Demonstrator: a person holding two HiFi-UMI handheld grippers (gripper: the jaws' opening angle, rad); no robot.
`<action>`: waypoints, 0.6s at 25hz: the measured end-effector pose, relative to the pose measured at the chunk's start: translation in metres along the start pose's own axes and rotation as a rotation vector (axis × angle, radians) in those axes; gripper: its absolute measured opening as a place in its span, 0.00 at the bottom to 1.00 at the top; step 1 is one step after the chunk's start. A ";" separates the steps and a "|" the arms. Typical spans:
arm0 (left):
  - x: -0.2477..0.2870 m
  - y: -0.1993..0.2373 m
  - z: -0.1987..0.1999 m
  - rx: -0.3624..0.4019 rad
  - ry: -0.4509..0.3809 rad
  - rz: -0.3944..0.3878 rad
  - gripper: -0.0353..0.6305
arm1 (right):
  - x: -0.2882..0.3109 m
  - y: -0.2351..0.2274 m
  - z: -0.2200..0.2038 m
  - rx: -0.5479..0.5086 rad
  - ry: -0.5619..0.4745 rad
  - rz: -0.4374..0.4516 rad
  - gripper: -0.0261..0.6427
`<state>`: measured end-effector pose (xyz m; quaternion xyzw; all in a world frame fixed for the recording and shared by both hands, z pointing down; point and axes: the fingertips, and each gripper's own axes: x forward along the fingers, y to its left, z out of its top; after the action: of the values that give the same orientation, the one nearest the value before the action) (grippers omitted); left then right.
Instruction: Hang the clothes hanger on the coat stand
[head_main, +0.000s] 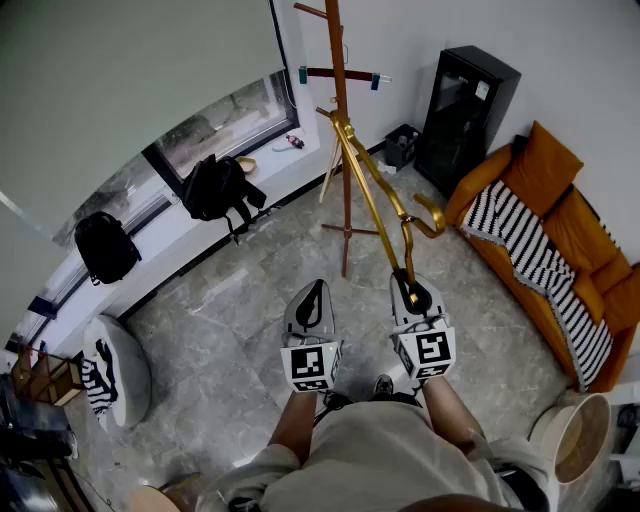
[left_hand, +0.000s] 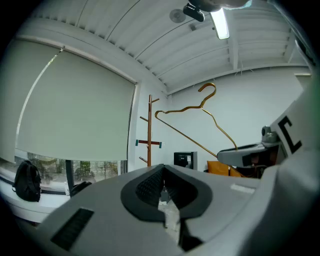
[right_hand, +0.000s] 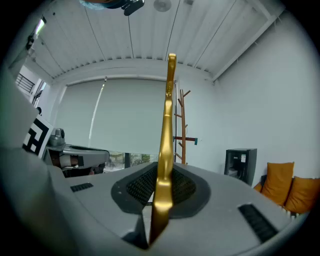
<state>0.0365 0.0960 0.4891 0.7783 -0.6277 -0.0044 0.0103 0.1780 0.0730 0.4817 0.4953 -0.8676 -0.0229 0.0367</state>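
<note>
Pinching one end of the gold clothes hanger (head_main: 372, 178), the right gripper (head_main: 412, 290) has its jaws closed on the metal. In the right gripper view the hanger (right_hand: 167, 125) rises straight up from between the pads of that gripper (right_hand: 160, 195).

The hanger is in the air, not hung. In the head view it slants up and away from the right gripper toward the coat stand (head_main: 340, 90), and its hook curls out to the right, about midway along. Its far end overlaps the stand's pole there, so that view doesn't settle whether they touch. In the left gripper view the hanger (left_hand: 200, 112) ends just beside the stand (left_hand: 149, 130) near the upper pegs, with a thin gap showing.

The left gripper (head_main: 312, 300) sits beside the right one, a bit lower and apart from the hanger. Its jaws are pressed together with nothing between them (left_hand: 162, 192).

The coat stand is wooden, upright on the grey marble floor (head_main: 230, 320), near the window corner; it also shows in the right gripper view (right_hand: 183, 125).

Other stuff:
- a black cabinet (head_main: 465, 110) against the wall, right of the stand
- an orange sofa (head_main: 575, 240) with a striped blanket (head_main: 540, 270) on it
- two black backpacks (head_main: 220, 185) on the window ledge
</note>
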 end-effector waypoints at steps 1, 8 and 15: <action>-0.001 -0.001 -0.001 0.002 0.002 -0.001 0.06 | -0.001 -0.001 -0.001 0.001 0.003 -0.003 0.11; -0.013 0.011 -0.002 0.000 0.006 0.015 0.07 | -0.005 0.009 0.000 -0.018 0.007 -0.002 0.11; -0.037 0.020 -0.013 -0.025 0.017 0.012 0.07 | -0.006 0.039 -0.008 -0.025 0.028 0.029 0.11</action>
<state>0.0089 0.1281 0.5026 0.7744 -0.6322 -0.0055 0.0251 0.1482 0.0982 0.4927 0.4824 -0.8738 -0.0265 0.0553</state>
